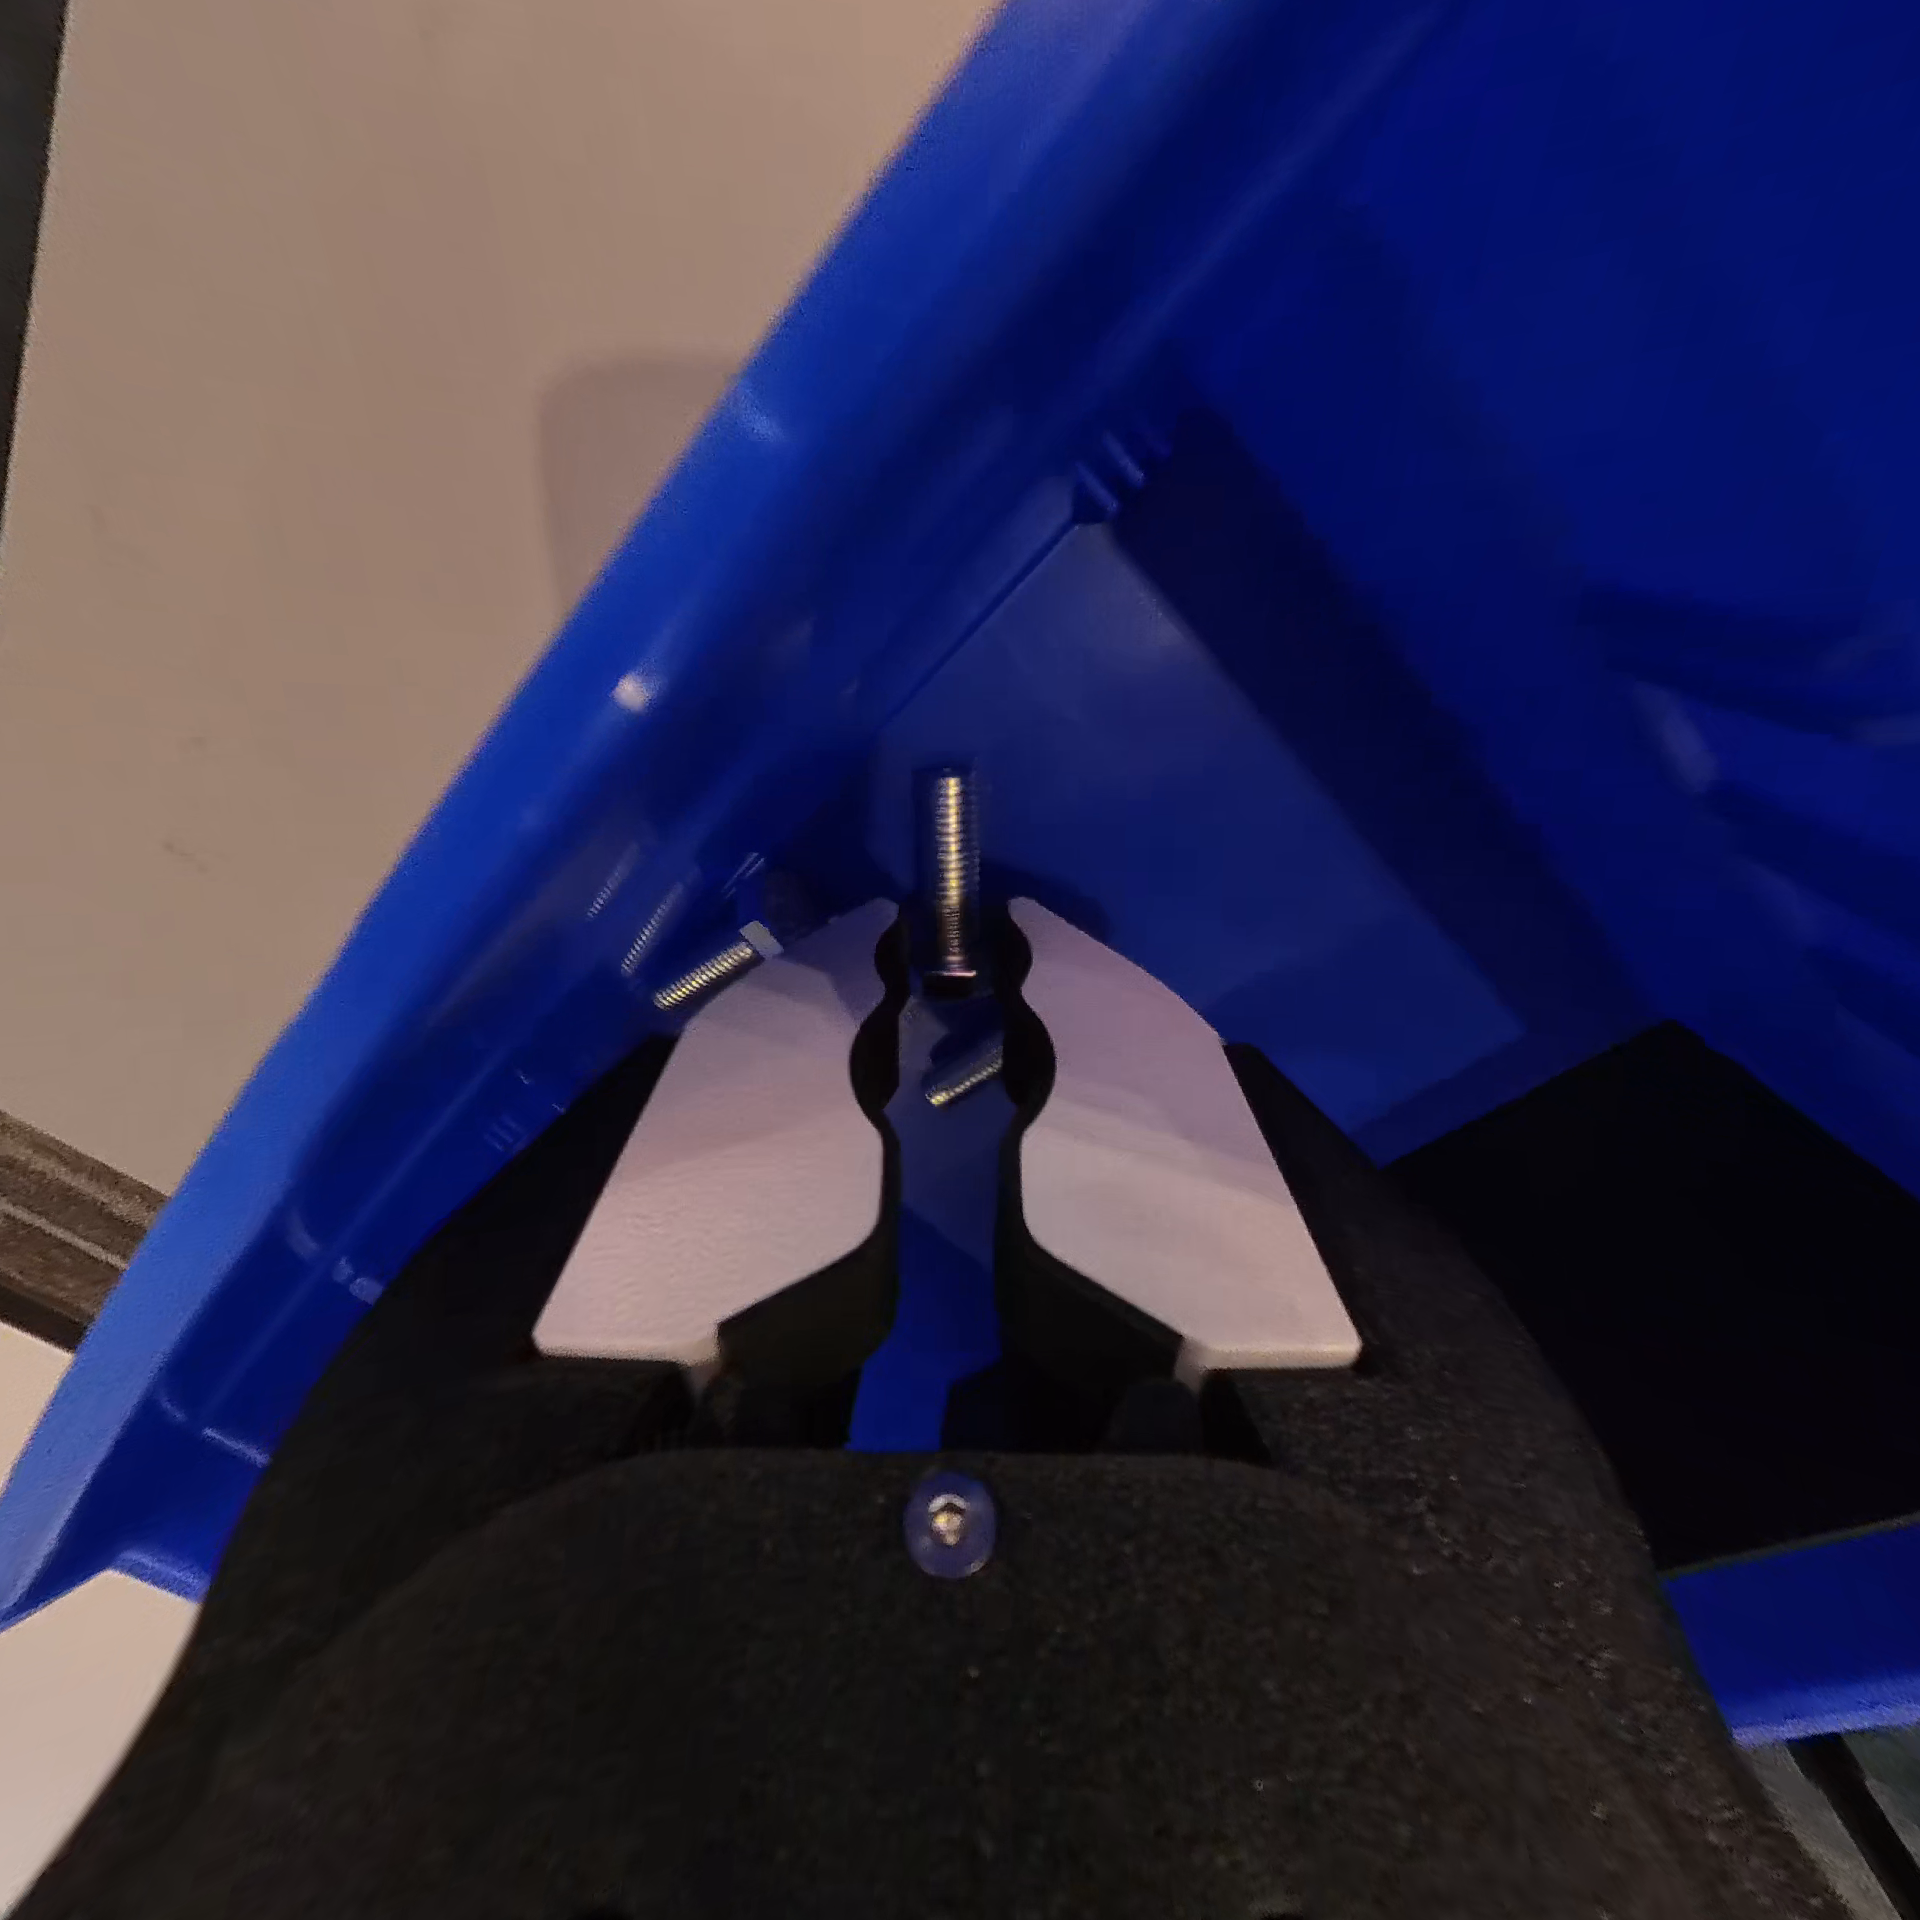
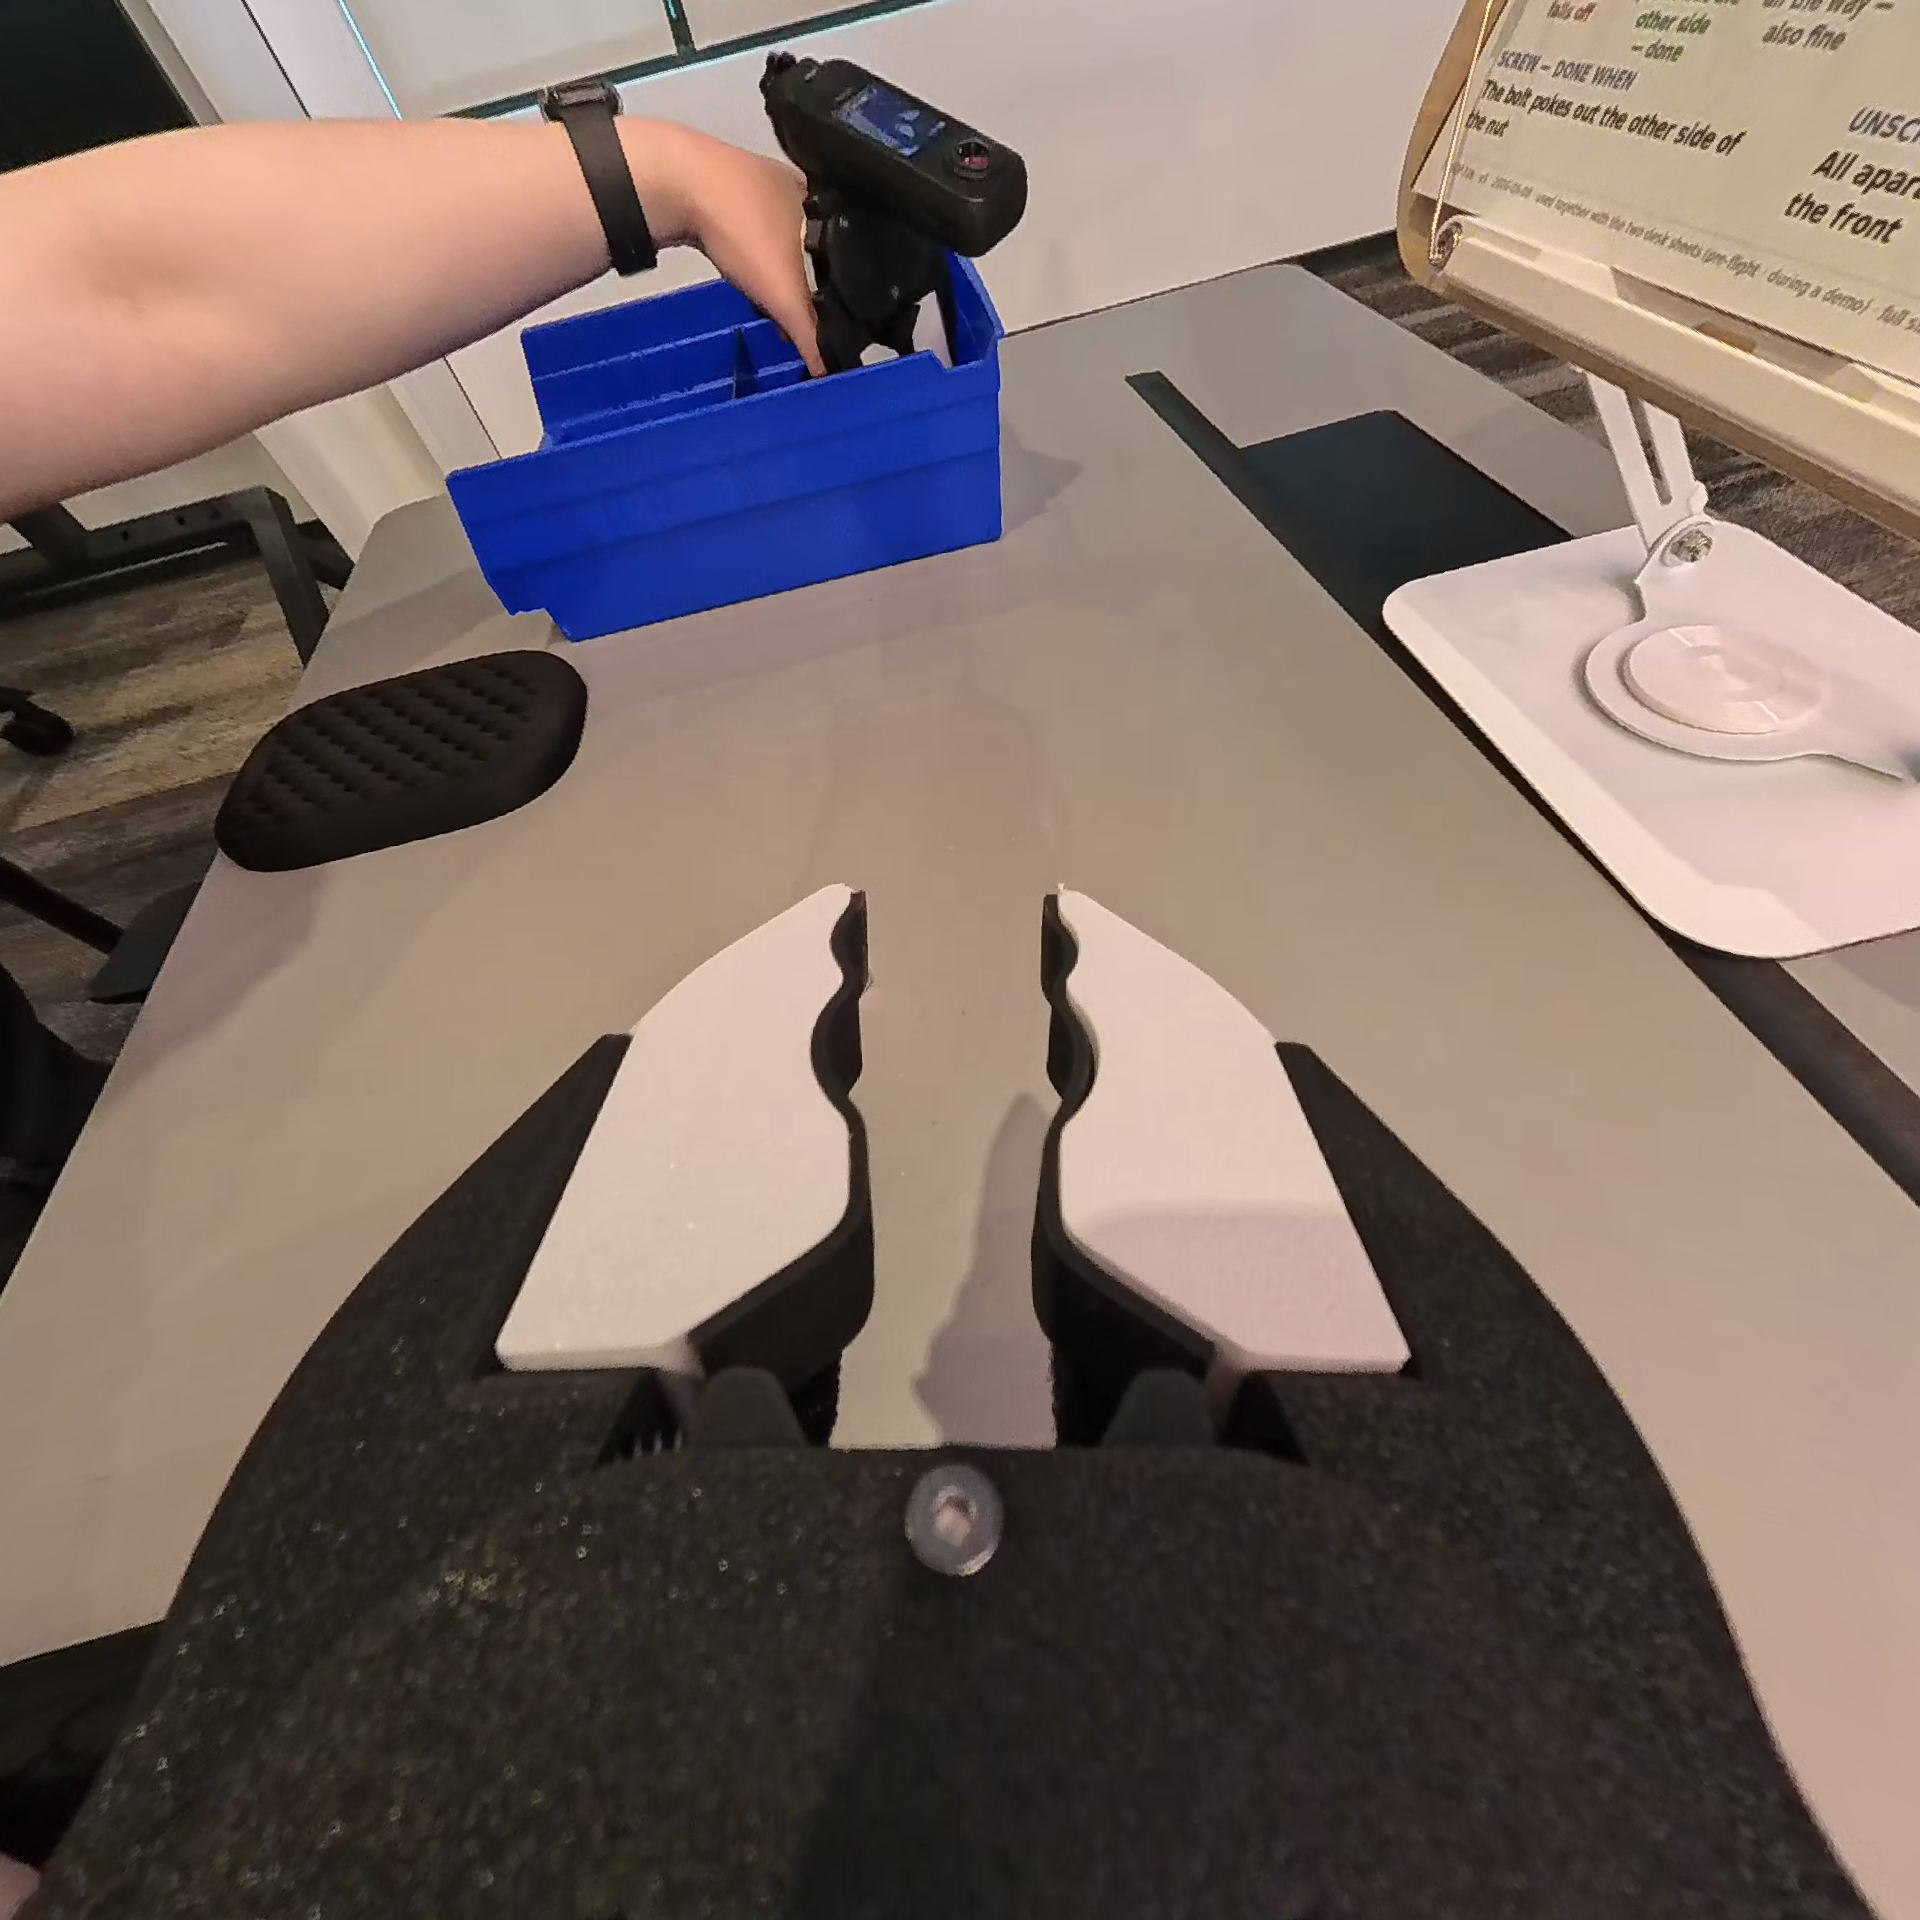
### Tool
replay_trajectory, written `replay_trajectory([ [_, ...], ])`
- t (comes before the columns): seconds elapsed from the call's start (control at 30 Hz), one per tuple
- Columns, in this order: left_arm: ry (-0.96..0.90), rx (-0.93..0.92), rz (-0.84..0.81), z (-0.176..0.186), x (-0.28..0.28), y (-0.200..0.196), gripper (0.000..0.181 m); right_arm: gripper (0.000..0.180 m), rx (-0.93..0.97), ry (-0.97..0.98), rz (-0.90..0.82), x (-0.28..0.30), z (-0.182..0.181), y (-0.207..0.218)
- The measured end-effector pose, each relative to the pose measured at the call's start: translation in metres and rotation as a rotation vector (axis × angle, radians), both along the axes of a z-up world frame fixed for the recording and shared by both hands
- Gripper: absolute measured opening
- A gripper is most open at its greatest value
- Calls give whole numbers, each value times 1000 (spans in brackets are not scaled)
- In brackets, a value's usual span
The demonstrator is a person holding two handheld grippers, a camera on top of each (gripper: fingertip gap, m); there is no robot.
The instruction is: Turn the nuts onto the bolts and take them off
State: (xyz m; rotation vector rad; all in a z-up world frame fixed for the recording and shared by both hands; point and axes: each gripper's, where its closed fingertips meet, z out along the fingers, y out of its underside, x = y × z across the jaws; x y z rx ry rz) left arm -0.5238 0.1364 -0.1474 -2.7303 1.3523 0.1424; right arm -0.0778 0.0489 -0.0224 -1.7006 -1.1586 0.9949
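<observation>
Right gripper (image 2: 954, 940) hovers low over the near part of the grey table (image 2: 1039, 727), fingers spread, nothing between them. Left of it a black ribbed pad (image 2: 400, 758) lies at the table's left edge; at right stands a white stand (image 2: 1662, 748) carrying a printed sheet (image 2: 1714, 156). Farther off, the blue bin (image 2: 727, 520) sits on the table's far left part, and a person's hand (image 2: 748, 239) holds the left gripper (image 1: 954, 971) down inside it. There its fingers pinch 1 bolt (image 1: 951, 862) near the head, threaded shank pointing away. 2 more bolts lie on the bin floor: 1 (image 1: 707, 979) at left by the wall, 1 (image 1: 964, 1081) seen between the fingers. No nuts visible.
</observation>
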Motion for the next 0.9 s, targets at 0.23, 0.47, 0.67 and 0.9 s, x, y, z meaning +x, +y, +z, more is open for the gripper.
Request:
replay_trajectory([
  [0.23, -26, -3, -11, -1, 1, -2, 10, 31, -4, -10, 11, -3, -2, -1],
  [0.47, -27, 57, -17, 5, 0, -5, 10, 31, 1, 15, 16, -3, 3, -3],
  [0.67, -190, 215, 16, 61, 11, -1, 10, 31, 7, 37, 27, -5, 8, -4],
  [0.9, -578, 626, -17, 190, 60, 2, 10, 31, 20, 32, 15, -12, -1, 2],
])
